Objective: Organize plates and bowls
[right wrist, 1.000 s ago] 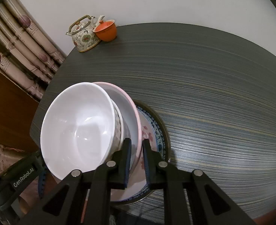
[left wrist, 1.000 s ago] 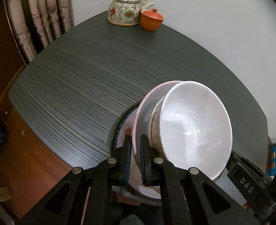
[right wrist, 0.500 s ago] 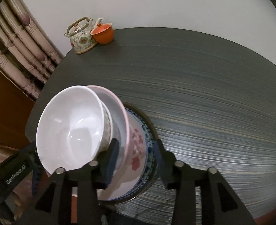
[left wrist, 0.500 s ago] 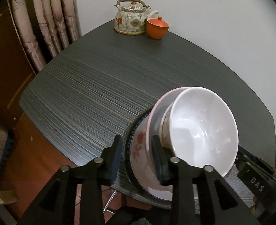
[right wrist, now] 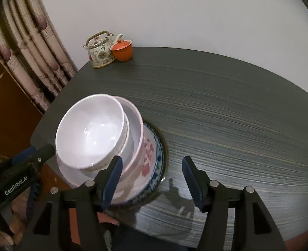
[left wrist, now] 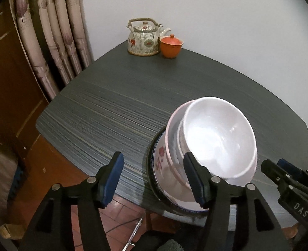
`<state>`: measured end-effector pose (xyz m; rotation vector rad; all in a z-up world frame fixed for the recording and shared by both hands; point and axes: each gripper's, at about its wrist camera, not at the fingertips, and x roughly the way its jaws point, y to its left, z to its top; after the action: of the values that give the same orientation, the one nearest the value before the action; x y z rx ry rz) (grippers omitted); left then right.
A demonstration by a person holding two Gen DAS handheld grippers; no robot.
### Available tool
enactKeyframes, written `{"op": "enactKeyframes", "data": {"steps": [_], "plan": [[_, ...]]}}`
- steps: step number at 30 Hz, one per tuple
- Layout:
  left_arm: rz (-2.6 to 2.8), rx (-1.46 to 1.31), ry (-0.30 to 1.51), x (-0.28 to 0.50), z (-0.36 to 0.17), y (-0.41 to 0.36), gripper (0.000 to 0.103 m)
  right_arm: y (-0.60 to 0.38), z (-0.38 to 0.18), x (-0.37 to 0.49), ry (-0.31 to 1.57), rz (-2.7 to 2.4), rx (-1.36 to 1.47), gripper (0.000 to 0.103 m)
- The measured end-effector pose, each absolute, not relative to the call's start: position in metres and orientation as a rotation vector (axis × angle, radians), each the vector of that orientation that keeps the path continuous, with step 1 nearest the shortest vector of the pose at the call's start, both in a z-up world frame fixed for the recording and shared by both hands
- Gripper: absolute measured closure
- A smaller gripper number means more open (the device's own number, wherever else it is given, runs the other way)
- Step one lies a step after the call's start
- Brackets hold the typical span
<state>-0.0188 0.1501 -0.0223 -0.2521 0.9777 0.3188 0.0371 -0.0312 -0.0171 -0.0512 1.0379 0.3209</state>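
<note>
Left gripper [left wrist: 154, 177] and right gripper [right wrist: 151, 179] have just opened, holding nothing.

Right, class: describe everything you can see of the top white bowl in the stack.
The white bowl is plain, glossy and round, like glazed ceramic or melamine, with highlights inside; it is empty and upright. It sits nested in a second bowl, inside a pink-rimmed dish, on a flowered plate near the dark table's edge. Neither gripper touches it.
</note>
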Motion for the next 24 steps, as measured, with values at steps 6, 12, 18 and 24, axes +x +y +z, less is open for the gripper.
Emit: {"op": "enactKeyframes", "data": {"steps": [6,12,18,24], "plan": [[0.319,-0.206,0.925,-0.031,-0.015,0.133,0.039,-0.027,-0.022,0.015,1.015,0.363,-0.085,0.041],[0.319,-0.173,0.887,-0.033,-0.009,0.118,0.032,-0.03,-0.031,0.001,1.02,0.359,-0.092,0.037],[0.316,-0.165,0.864,-0.034,-0.009,0.107,0.024,-0.032,-0.036,-0.006,1.018,0.345,-0.105,0.037],[0.298,-0.152,0.852,-0.034,-0.009,0.103,0.018,-0.029,-0.041,-0.009,1.018,0.352,-0.104,0.037]]}}
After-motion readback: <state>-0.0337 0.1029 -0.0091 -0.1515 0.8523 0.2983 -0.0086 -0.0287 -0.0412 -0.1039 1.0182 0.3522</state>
